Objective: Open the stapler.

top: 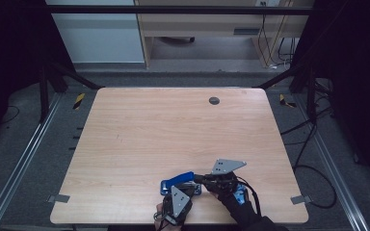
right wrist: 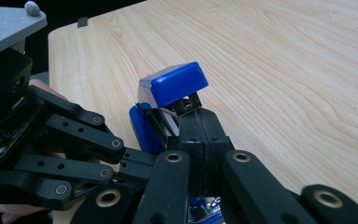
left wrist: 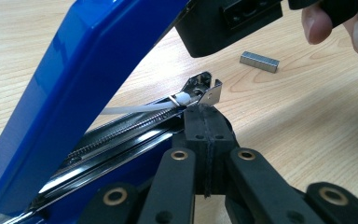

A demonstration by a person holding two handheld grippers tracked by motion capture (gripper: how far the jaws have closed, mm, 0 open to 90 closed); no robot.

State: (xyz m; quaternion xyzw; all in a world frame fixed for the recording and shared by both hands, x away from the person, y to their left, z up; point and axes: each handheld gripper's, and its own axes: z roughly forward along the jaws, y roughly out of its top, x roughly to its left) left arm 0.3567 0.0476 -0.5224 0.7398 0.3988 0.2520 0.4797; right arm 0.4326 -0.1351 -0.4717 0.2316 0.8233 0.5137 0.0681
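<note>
Blue stapler [top: 179, 183] sits near the bench's [top: 173, 130] near edge, right of middle; lid hinged up, magazine rail bare so staples can go in; my left claw [left wrist: 204, 122] is pressed together at the rail's front end, likely steadying it, though I can't tell if it pinches metal; my right claw [right wrist: 200, 125] is pressed together against the stapler front under the lid, probably propping it; staple strip [left wrist: 259, 61] lies on the bench just beyond, ready for loading.

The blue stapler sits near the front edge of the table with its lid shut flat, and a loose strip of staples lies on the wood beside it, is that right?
Not quite: the blue stapler has its lid swung open, baring the metal staple track, as the left gripper view shows. The staple strip does lie loose on the table.
</note>
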